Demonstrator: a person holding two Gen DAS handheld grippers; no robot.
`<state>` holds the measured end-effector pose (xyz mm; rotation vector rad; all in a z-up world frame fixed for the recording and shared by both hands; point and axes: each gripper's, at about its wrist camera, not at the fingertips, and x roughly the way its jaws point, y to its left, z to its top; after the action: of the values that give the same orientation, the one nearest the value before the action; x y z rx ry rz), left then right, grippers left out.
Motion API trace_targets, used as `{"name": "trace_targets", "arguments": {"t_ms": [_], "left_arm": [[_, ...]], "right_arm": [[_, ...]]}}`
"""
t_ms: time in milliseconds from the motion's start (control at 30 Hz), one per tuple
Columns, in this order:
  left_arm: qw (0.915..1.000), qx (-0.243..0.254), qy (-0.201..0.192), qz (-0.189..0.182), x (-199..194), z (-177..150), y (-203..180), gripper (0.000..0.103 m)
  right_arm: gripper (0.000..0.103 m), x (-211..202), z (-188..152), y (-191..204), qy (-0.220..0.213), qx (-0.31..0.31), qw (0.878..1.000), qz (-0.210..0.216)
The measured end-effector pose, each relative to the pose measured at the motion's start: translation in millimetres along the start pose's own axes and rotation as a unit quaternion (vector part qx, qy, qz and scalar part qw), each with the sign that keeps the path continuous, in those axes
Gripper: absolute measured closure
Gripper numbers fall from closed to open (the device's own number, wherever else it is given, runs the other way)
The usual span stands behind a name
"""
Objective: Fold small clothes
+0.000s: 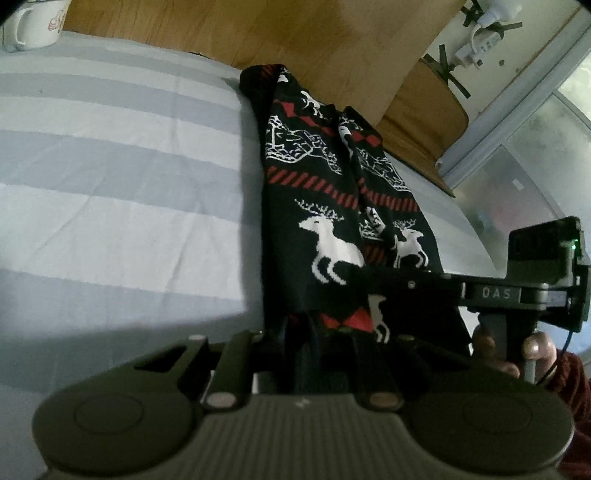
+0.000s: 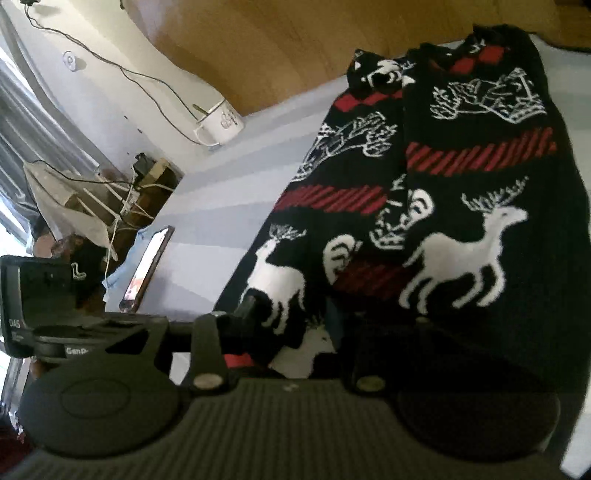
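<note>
1. Bed [image 1: 110,166], striped grey and white sheet, fills the left wrist view; wood floor [image 1: 295,33] beyond its far edge.
2. Sweater [image 1: 314,192], black knit with white reindeer and red bands, lies lengthwise on the sheet, sleeves folded in over the body. Its near hem is at both my grippers.
3. My left gripper [image 1: 306,332]: jaws nearly closed, pinching the near hem.
4. My right gripper [image 2: 291,339]: jaws nearly closed on the hem too; the knit bunches dark between the fingers. In the left view it reaches in from the right, with my hand [image 1: 517,354] on its grip.
5. Phone [image 2: 147,266], screen lit, near the bed's left edge.
6. Mug [image 2: 218,123], white, at the far corner.
</note>
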<state>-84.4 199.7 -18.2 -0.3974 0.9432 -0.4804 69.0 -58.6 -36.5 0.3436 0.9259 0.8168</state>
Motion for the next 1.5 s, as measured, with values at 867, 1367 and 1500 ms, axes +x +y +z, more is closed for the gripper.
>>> {"name": "trace_targets", "arguments": {"t_ms": [867, 1367, 1500], "left_arm": [[0.9989, 0.045, 0.007, 0.01, -4, -12, -16, 0.057], [0.9981, 0.04, 0.04, -0.025, -7, -26, -22, 0.043], [0.9987, 0.034, 0.038, -0.01, -3, -27, -21, 0.081]], "right_arm": [[0.066, -29, -16, 14, -0.001, -0.069, 0.997, 0.018], [0.052, -143, -88, -85, -0.049, 0.102, 0.993, -0.01], [0.052, -121, -93, -80, -0.041, 0.094, 0.994, 0.041]]}}
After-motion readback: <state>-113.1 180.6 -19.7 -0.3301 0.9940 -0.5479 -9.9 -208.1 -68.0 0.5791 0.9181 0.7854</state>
